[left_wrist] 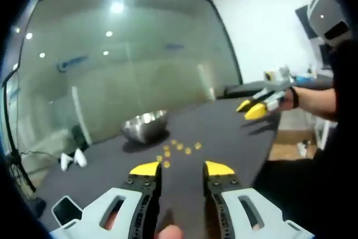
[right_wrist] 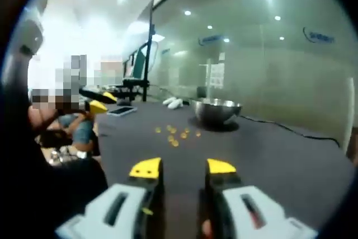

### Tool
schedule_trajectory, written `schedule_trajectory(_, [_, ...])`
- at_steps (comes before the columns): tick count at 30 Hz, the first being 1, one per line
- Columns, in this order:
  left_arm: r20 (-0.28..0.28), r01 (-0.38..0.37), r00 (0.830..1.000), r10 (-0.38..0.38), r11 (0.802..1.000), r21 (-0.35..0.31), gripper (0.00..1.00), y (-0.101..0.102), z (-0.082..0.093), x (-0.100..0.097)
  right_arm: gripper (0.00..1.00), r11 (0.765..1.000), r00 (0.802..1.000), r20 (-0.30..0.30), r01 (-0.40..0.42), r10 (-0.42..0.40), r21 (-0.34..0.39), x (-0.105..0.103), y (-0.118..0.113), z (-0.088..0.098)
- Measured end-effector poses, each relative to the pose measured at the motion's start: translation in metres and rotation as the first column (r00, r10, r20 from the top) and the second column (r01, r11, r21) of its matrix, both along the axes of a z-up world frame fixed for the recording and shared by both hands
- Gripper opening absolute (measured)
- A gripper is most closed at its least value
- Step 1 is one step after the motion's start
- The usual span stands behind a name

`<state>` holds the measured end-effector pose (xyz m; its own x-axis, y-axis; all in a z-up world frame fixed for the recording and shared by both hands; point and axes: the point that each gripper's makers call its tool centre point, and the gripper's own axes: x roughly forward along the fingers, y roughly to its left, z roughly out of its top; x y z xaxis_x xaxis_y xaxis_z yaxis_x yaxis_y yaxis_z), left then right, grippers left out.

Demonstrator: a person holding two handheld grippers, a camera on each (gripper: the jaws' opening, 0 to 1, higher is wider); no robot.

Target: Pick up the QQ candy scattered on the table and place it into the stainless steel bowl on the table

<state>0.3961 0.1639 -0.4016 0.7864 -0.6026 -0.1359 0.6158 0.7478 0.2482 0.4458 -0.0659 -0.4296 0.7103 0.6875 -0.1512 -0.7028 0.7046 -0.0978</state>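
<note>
Several small yellow QQ candies (left_wrist: 179, 148) lie scattered on the dark grey table (left_wrist: 235, 132), just in front of the stainless steel bowl (left_wrist: 145, 125). In the left gripper view my left gripper (left_wrist: 182, 169) hovers open above the table, short of the candies, with nothing between its yellow tips. My right gripper (left_wrist: 250, 108) comes in from the right, held in a hand over the table's far side. In the right gripper view my right gripper (right_wrist: 184, 167) is open and empty; the candies (right_wrist: 174, 134) lie ahead, the bowl (right_wrist: 217, 110) behind them, and the left gripper (right_wrist: 98, 106) is at the left.
A phone (left_wrist: 66, 210) and two white objects (left_wrist: 72, 160) lie near the table's left end; in the right gripper view the phone (right_wrist: 121, 111) and white objects (right_wrist: 174, 102) lie far back. A glass wall (left_wrist: 128, 54) stands behind the table. A cable (right_wrist: 291, 130) runs behind the bowl.
</note>
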Motion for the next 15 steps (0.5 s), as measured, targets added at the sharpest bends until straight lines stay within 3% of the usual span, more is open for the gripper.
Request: schedule_trajectory(15, [0.001, 0.004, 1.000, -0.004, 1.000, 0.000, 0.31, -0.0006, 0.0006, -0.0010, 0.29, 1.000, 1.000, 0.000, 0.003, -0.003, -0.013, -0.0017, -0.0018, -0.0027])
